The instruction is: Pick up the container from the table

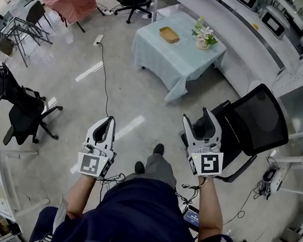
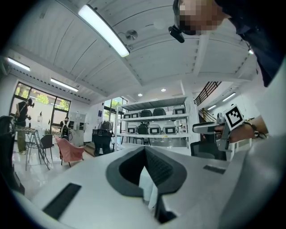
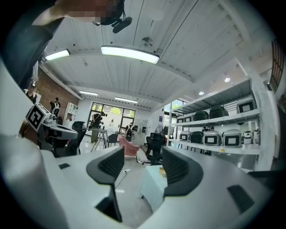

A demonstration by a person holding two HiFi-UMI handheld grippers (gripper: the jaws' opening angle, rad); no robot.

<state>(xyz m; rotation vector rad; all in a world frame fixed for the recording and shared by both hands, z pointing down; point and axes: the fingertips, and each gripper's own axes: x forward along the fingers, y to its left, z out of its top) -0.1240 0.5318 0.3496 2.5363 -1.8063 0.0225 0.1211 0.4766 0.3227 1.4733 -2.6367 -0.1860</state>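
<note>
The container is a shallow tan tray on a small table with a pale teal cloth, far ahead of both grippers, beside a pot of white flowers. My left gripper is held level over the floor, its jaws shut and empty; in the left gripper view the pads meet at their tips. My right gripper stands open with nothing between its fingers. In the right gripper view the table and the container show through the gap, still distant.
A black office chair stands close at my right. More black chairs are at the left, a pink chair at the back. A cable runs across the floor. White counters with appliances line the right.
</note>
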